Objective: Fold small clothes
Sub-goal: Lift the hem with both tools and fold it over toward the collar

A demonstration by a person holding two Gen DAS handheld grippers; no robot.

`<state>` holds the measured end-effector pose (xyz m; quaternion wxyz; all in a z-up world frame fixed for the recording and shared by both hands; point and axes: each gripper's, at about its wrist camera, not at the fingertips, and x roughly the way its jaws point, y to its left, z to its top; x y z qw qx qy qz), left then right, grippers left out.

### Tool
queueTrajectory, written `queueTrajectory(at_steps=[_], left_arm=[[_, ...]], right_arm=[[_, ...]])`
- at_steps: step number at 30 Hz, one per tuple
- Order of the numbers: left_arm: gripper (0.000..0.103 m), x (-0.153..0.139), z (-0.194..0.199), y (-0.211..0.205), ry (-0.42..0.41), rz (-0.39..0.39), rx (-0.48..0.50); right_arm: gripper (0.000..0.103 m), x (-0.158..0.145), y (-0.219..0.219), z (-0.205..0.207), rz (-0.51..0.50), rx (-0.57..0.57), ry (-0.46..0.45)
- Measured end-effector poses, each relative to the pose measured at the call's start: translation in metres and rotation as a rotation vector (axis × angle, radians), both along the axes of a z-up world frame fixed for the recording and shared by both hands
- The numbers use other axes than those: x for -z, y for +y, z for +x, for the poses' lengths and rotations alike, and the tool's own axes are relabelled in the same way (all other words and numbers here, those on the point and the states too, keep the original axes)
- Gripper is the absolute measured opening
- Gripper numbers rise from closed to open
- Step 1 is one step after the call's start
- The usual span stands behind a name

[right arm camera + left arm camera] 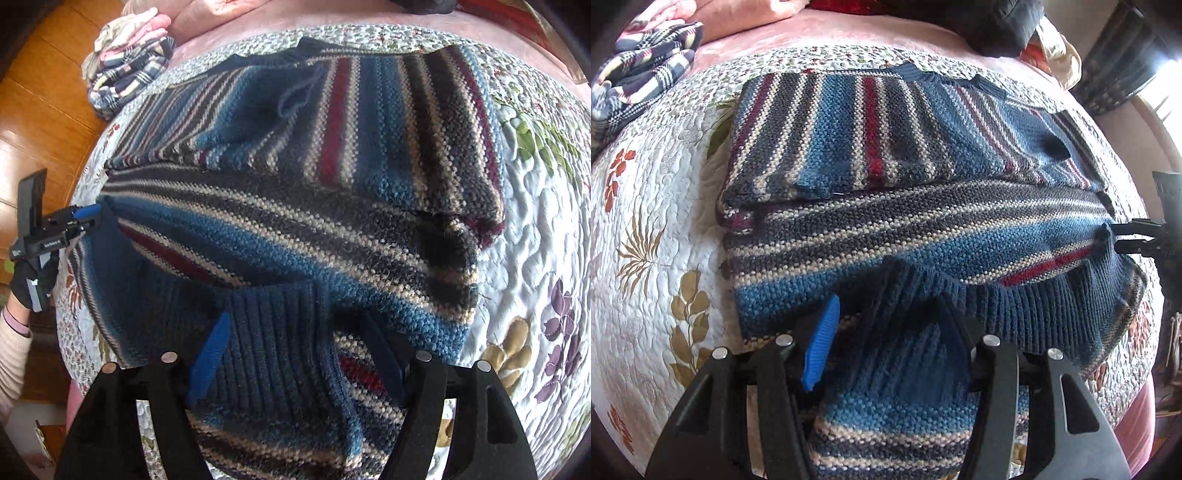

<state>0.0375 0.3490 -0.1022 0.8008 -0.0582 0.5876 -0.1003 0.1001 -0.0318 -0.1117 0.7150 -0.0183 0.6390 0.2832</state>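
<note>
Left wrist view: striped sweater [886, 177] lies on the floral quilt [646, 221], far half already folded flat. Left gripper [886, 332] is clamped on the ribbed hem [997, 306], knit bunched between its fingers. To its right, the right gripper [1123, 240] pinches the hem corner, shut on fabric.

Right wrist view: right gripper [295, 343] is closed on the ribbed hem, cloth filling the gap. Left gripper [83, 218] grips the opposite corner, to its left. A plaid garment [129, 74] sits beyond, well apart.

Risks: the hem sags between the two grips, so an uneven lift would likely skew the fold. The heavy knit may slip from a shallow pinch. Dragging forward could disturb the folded half ahead.
</note>
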Motion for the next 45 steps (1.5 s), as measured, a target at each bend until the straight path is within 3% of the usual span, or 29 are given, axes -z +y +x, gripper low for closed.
queueTrajectory(at_steps=[3,5,7,8,9,10,12,17,25,35,45], left_arm=[[0.054,0.002,0.002,-0.005,-0.006,0.027,0.016],[0.053,0.003,0.003,-0.006,-0.004,0.043,0.013],[0.044,0.002,0.0,-0.006,-0.008,0.042,0.006],[0.032,0.001,-0.001,-0.008,-0.01,0.035,0.007],[0.027,-0.001,-0.002,-0.011,-0.016,0.042,0.008],[0.018,-0.002,-0.005,-0.013,-0.02,0.051,0.013],[0.009,-0.007,-0.013,-0.018,-0.045,0.087,0.015],[0.008,-0.026,-0.031,-0.013,-0.106,0.07,-0.031],[0.007,-0.089,-0.036,-0.004,-0.279,0.071,-0.148],[0.007,-0.144,0.033,-0.002,-0.433,0.071,-0.222],[0.008,-0.143,0.129,0.003,-0.497,0.116,-0.25]], right_arm=[[0.067,0.0,0.007,-0.006,-0.037,-0.046,-0.046],[0.043,-0.002,0.01,-0.012,-0.059,-0.079,-0.069],[0.027,-0.005,0.01,-0.016,-0.048,-0.088,-0.073],[0.019,-0.007,0.01,-0.017,-0.041,-0.089,-0.074],[0.016,-0.009,0.008,-0.017,-0.032,-0.084,-0.073],[0.015,-0.012,0.006,-0.019,-0.021,-0.077,-0.073],[0.014,-0.016,0.004,-0.024,-0.012,-0.073,-0.091],[0.014,-0.038,-0.015,-0.034,0.056,-0.012,-0.112],[0.012,-0.094,-0.027,-0.027,0.138,0.041,-0.207],[0.011,-0.154,-0.008,0.044,0.129,0.09,-0.344],[0.011,-0.149,0.01,0.146,0.037,0.172,-0.376]])
